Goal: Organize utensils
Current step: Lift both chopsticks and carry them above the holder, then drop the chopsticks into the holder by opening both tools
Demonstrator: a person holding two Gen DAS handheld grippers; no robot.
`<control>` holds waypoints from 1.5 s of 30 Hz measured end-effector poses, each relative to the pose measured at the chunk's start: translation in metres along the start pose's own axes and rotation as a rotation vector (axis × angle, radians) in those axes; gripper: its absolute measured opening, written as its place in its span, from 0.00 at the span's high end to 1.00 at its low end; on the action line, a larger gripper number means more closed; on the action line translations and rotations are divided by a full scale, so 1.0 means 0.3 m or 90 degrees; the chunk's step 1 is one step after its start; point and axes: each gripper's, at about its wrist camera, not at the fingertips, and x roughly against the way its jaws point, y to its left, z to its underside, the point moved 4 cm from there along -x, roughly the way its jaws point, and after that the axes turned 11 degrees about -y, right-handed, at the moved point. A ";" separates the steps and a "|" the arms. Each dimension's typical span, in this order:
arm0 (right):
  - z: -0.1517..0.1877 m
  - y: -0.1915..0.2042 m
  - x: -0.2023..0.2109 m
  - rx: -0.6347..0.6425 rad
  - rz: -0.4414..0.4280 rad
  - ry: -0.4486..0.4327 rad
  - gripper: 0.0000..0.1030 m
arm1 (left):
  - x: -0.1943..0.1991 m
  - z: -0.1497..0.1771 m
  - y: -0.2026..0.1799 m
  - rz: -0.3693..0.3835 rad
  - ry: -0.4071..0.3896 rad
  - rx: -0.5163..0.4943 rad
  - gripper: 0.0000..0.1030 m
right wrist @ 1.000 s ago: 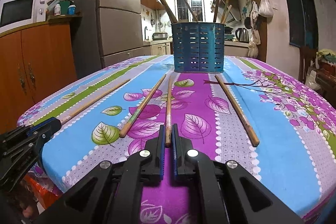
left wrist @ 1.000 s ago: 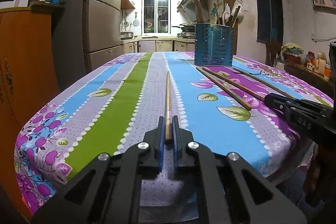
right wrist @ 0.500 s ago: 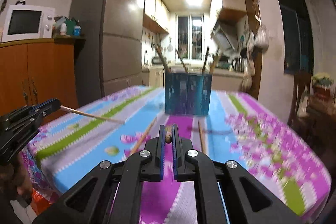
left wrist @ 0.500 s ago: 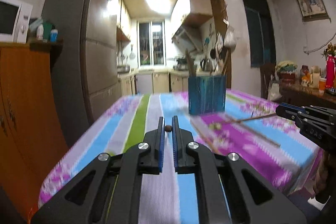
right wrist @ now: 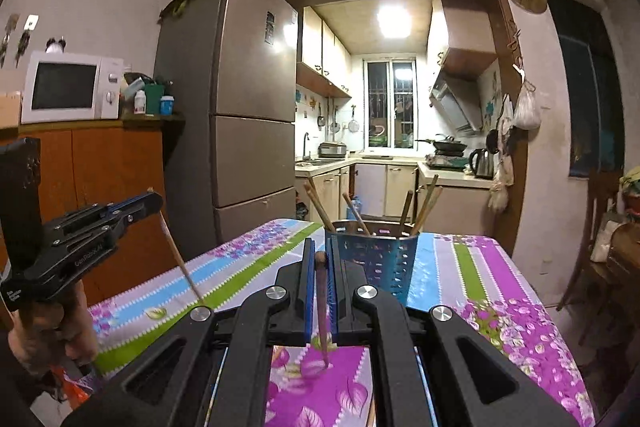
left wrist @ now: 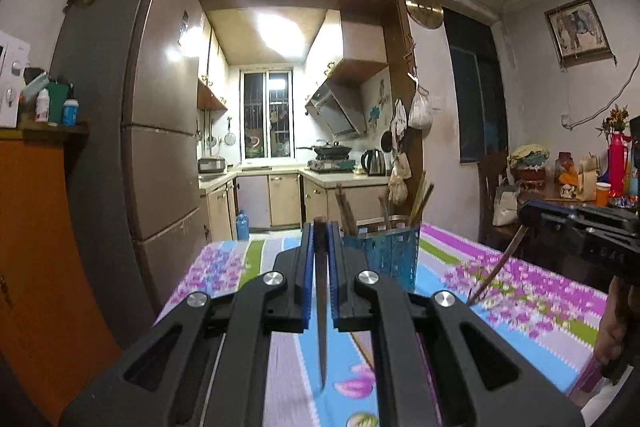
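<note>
My left gripper (left wrist: 320, 227) is shut on a wooden chopstick (left wrist: 321, 327) that hangs point down above the table. My right gripper (right wrist: 320, 255) is shut on another wooden chopstick (right wrist: 322, 319), also point down. Both are raised, a little short of the blue perforated utensil holder (left wrist: 386, 253), which also shows in the right wrist view (right wrist: 378, 259) and holds several chopsticks. The left gripper shows in the right wrist view (right wrist: 154, 201) with its chopstick (right wrist: 180, 261). The right gripper shows in the left wrist view (left wrist: 528, 213) with its chopstick (left wrist: 498, 267).
The table has a floral striped cloth (right wrist: 480, 287). Another chopstick (left wrist: 362, 347) lies on it below my left gripper. A fridge (right wrist: 248, 107) and an orange cabinet (right wrist: 104, 187) stand to the left. A chair (right wrist: 596, 235) and a cluttered sideboard (left wrist: 568, 187) stand to the right.
Both grippers have lifted their chopsticks off the table and tilted them from level to point down. Both moved up and closer to the holder.
</note>
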 end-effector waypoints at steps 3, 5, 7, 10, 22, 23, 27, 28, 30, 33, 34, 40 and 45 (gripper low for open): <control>-0.040 -0.038 -0.033 -0.013 -0.007 0.004 0.93 | -0.031 -0.038 0.002 0.013 0.005 0.013 0.95; -0.055 -0.056 -0.048 -0.017 -0.008 0.009 0.93 | -0.050 -0.052 -0.001 0.022 0.010 0.019 0.95; -0.071 -0.076 -0.061 -0.022 -0.009 0.014 0.93 | -0.068 -0.057 -0.007 0.026 0.016 0.017 0.95; -0.088 -0.094 -0.078 -0.035 -0.015 0.025 0.93 | -0.101 -0.057 -0.007 0.035 0.032 0.025 0.95; -0.221 -0.104 -0.143 -0.036 -0.062 0.074 0.93 | -0.190 -0.086 -0.013 0.054 0.029 0.047 0.95; -0.239 -0.108 -0.148 -0.039 -0.066 0.075 0.93 | -0.196 -0.091 -0.019 0.054 0.028 0.045 0.95; -0.295 -0.134 -0.169 -0.044 -0.071 0.079 0.93 | -0.225 -0.139 -0.047 0.059 0.019 0.038 0.95; -0.307 -0.142 -0.173 -0.044 -0.071 0.079 0.93 | -0.231 -0.153 -0.050 0.060 0.014 0.039 0.95; -0.344 -0.161 -0.183 -0.044 -0.070 0.078 0.93 | -0.243 -0.186 -0.053 0.061 0.004 0.041 0.95; -0.404 -0.196 -0.202 -0.044 -0.067 0.073 0.93 | -0.272 -0.260 -0.061 0.063 -0.016 0.042 0.95; -0.428 -0.210 -0.210 -0.045 -0.064 0.069 0.93 | -0.287 -0.292 -0.066 0.063 -0.025 0.042 0.95; -0.569 -0.279 -0.257 -0.043 -0.051 0.036 0.93 | -0.368 -0.433 -0.096 0.056 -0.065 0.043 0.95; -0.677 -0.337 -0.337 -0.037 -0.040 0.007 0.93 | -0.463 -0.517 -0.119 0.039 -0.094 0.051 0.95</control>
